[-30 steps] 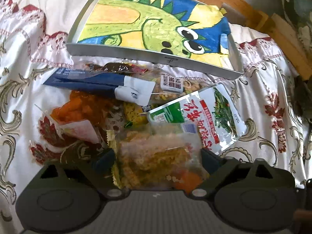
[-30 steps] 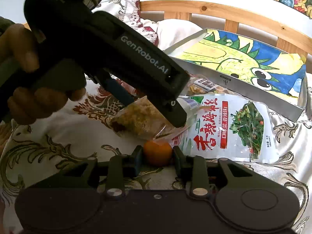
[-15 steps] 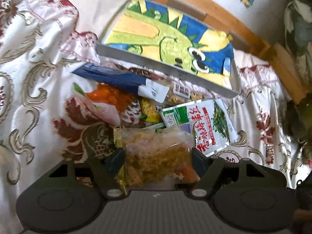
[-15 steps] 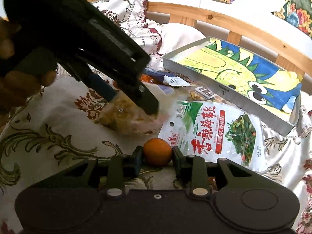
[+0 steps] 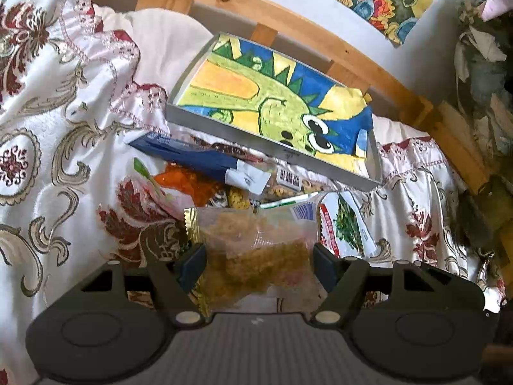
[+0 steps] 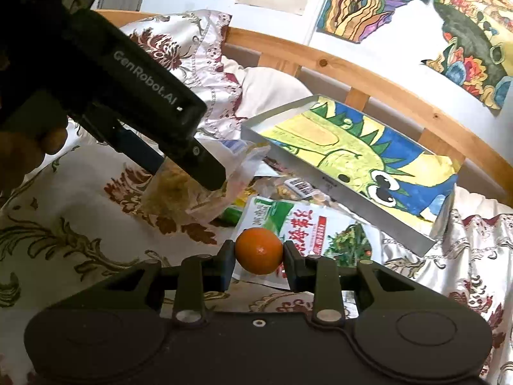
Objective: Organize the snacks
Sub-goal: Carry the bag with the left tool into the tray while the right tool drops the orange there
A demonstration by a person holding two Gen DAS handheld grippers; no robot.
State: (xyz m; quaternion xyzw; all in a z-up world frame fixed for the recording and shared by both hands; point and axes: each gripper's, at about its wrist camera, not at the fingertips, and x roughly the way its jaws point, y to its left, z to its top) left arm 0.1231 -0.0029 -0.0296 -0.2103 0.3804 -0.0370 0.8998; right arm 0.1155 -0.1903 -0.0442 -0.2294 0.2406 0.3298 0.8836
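Two grips, orange [image 6: 259,250] between right jaws, clear snack bag [image 5: 256,250] between left jaws

A white wall [image 6: 368,54] hung with painted pictures [image 6: 362,3] is seen toward 12 o'clock; a curved wooden headboard [image 6: 384,86] below; bed covered by floral satin bedspread [image 5: 48,166]; daylit.

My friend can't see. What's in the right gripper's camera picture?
The right gripper pinches a small orange above a flowery bedspread. Behind it lie snack packets and a grey tray lined with a dinosaur drawing; the left gripper holds a clear snack bag.
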